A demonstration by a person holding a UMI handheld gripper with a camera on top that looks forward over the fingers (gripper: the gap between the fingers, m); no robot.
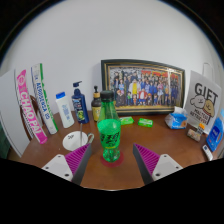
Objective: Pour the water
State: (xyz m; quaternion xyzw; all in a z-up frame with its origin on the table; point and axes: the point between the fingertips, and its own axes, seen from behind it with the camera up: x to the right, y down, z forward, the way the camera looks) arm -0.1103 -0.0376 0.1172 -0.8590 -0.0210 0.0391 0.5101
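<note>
A green plastic bottle (109,127) with a green cap stands upright on the brown wooden table (110,172). It stands between my two fingers, near their tips, with a gap at each side. My gripper (112,158) is open; the pink pads (70,161) show at left and right of the bottle's base. A white cup (76,141) stands on the table left of the bottle, just beyond the left finger.
A framed group photo (142,84) leans on the white wall behind. Toothpaste boxes (32,100) and several toiletry bottles (79,101) stand at the back left. A white gift box (203,102) and blue packets (178,120) stand at the right. Small green items (145,122) lie behind the bottle.
</note>
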